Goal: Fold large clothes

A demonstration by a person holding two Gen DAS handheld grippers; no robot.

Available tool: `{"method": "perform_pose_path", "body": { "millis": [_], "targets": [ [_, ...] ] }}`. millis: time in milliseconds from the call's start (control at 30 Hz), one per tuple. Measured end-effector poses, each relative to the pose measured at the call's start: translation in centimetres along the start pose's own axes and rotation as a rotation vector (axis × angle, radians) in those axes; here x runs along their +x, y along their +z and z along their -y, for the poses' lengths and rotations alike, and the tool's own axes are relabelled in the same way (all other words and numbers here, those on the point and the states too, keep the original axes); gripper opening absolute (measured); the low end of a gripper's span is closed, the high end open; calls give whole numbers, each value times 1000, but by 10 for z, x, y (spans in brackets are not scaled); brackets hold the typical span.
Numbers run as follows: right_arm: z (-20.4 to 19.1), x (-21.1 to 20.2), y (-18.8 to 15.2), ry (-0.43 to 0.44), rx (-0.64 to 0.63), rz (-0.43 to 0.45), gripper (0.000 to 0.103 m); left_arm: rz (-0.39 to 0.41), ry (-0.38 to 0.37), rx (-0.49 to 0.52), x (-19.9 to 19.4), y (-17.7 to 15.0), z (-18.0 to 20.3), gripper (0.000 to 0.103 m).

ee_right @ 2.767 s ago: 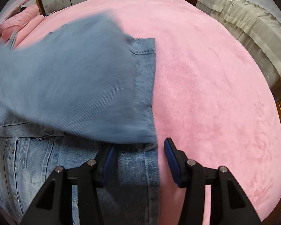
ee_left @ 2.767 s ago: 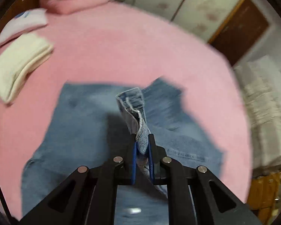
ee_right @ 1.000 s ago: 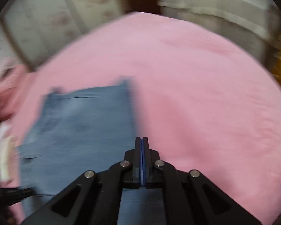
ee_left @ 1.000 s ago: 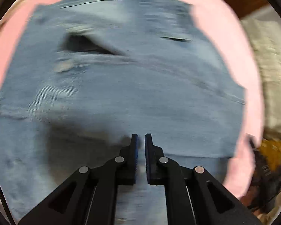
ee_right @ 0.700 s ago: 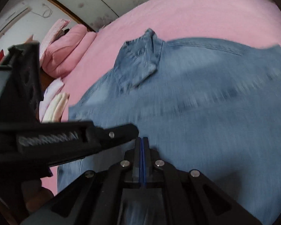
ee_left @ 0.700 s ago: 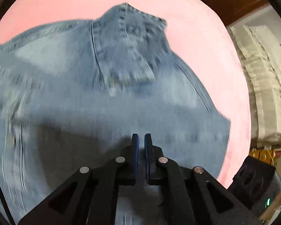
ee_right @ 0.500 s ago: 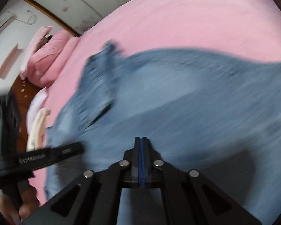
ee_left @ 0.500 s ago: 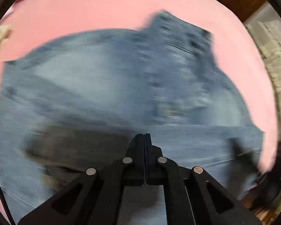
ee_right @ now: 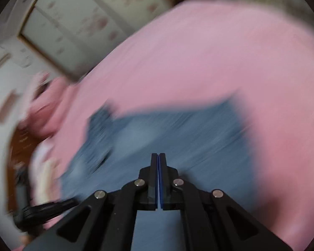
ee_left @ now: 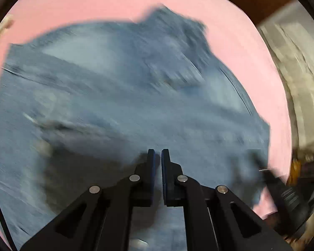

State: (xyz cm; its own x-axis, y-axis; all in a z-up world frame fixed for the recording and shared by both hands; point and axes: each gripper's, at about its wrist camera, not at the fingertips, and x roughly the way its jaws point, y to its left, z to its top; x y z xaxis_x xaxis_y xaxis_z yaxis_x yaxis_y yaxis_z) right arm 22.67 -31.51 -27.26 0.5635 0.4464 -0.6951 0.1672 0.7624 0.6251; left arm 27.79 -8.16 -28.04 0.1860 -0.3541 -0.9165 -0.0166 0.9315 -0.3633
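The denim garment [ee_left: 119, 104] is lying spread on the pink bedspread [ee_left: 94, 2], collar end pointing away; long axis unclear through blur. Pink pillows [ee_right: 50, 104] are sitting beyond. The left gripper [ee_left: 158, 156] is now showing a narrow gap, empty, after closing earlier. The right gripper [ee_right: 158, 161] is staying fully closed, empty.

Pink bed cover [ee_right: 198, 58] fills most of view. Pink pillows [ee_right: 50, 108] at far left, blurred. Pale panelled wardrobe doors [ee_right: 73, 21] behind. Cream ruffled bedding [ee_left: 299, 67] off right edge
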Motion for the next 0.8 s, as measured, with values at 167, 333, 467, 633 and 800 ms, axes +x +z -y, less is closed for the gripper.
{"method": "perform_pose_path", "body": {
  "millis": [167, 333, 467, 633, 800],
  "targets": [
    [-8, 28, -60, 7, 43, -79, 0, 6, 42, -28, 15, -22, 10, 3],
    [56, -38, -50, -165, 182, 63, 0, 67, 256, 4, -9, -31, -46, 3],
    [125, -100, -58, -345, 345, 155, 0, 65, 189, -131, -34, -47, -104, 1],
    [105, -121, -54, -418, 143, 43, 0, 41, 178, -172, -52, -59, -111, 1],
    [80, -138, -75, -411, 166, -30, 0, -111, 353, -136, -58, -71, -83, 38]
  ]
}}
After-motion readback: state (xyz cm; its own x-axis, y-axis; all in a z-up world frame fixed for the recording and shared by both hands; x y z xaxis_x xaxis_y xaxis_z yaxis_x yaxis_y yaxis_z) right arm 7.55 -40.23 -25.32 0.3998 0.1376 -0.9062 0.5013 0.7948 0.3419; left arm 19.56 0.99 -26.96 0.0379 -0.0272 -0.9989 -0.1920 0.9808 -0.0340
